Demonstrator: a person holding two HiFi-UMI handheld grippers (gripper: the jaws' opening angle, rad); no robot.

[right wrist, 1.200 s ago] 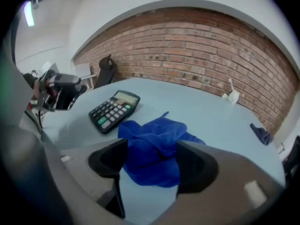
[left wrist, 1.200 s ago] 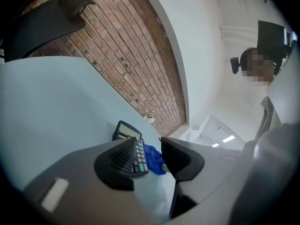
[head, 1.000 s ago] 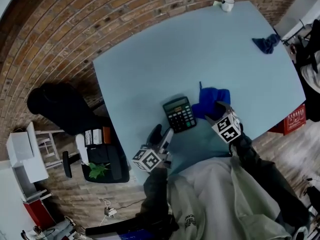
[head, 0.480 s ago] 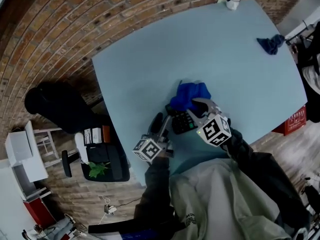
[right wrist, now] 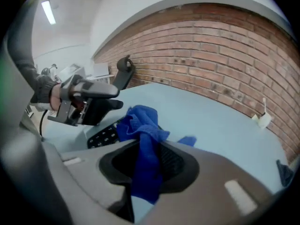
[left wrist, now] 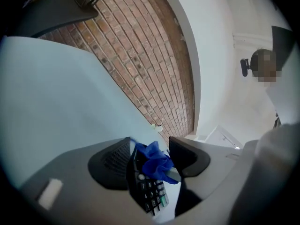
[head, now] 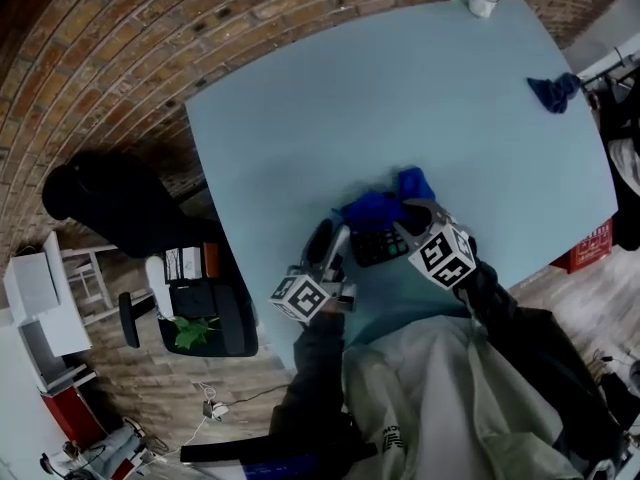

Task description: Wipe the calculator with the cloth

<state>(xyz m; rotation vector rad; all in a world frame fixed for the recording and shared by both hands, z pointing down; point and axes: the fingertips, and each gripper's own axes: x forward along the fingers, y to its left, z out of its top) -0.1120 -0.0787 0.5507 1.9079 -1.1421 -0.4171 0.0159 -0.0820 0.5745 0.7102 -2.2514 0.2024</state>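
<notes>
A black calculator (head: 378,246) lies near the front edge of the pale blue table (head: 400,98). My left gripper (head: 332,248) reaches it from the left. In the left gripper view the calculator (left wrist: 149,193) fills the gap between the jaws, which have just been closing, and one pad rests against its edge. My right gripper (head: 405,218) is shut on a blue cloth (head: 385,206), whose bunched end rests on the calculator's far part. In the right gripper view the cloth (right wrist: 140,121) hangs from between the jaws, above the keys (right wrist: 103,135).
A white cup (head: 482,1) stands at the table's far corner. A second dark blue cloth (head: 553,91) lies near the right edge. A black chair (head: 110,203) stands left of the table, and a red box (head: 590,253) to its right on the floor.
The right gripper took up the blue cloth from beside the calculator and carried it left onto the calculator. The left gripper moved in to the calculator's near left edge.
</notes>
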